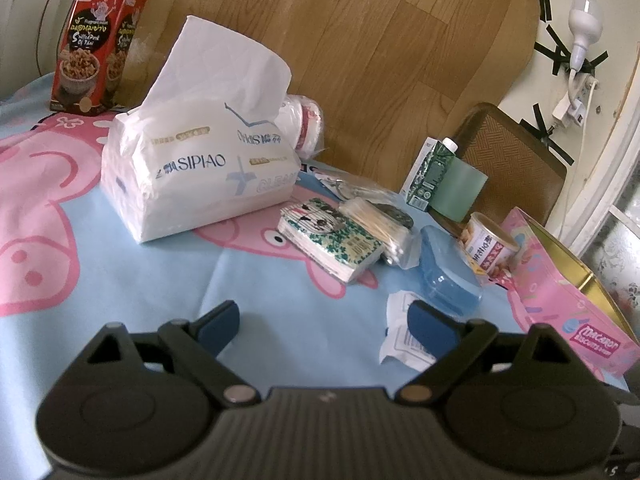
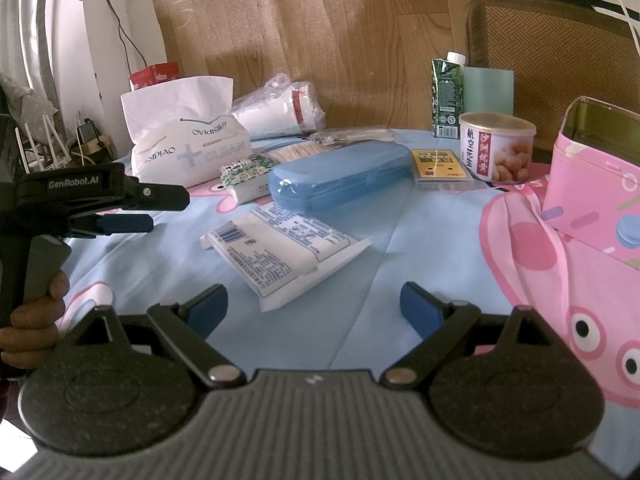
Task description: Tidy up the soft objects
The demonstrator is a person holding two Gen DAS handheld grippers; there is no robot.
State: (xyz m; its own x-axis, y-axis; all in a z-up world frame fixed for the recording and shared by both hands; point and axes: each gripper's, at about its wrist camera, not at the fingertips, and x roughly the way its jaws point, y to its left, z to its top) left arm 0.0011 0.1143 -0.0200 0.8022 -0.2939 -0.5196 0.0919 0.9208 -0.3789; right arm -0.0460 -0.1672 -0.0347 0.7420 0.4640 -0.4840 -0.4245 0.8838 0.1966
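Note:
A big white SIPIAO tissue pack (image 1: 200,168) (image 2: 188,140) stands on the blue cartoon tablecloth (image 1: 152,280) with one tissue sticking up. Right of it lie a small panda-print tissue packet (image 1: 332,240) (image 2: 244,178) and a bag of cotton swabs (image 1: 380,224) (image 2: 296,152). A flat white packet (image 2: 280,252) (image 1: 400,320) lies just ahead of my right gripper (image 2: 314,312), which is open and holds nothing. My left gripper (image 1: 326,328) (image 2: 160,210) is open too, over bare cloth, with the white packet partly behind its right finger.
A blue hard case (image 2: 340,178) (image 1: 448,280), a peanut can (image 2: 496,146), an open pink tin (image 2: 596,176), a yellow card pack (image 2: 440,164), a green carton (image 2: 446,96) and a green cup (image 2: 488,92) crowd the right. A sleeve of cups (image 2: 280,112) and a red snack box (image 1: 96,48) stand behind. A hand (image 2: 36,312) grips the left handle.

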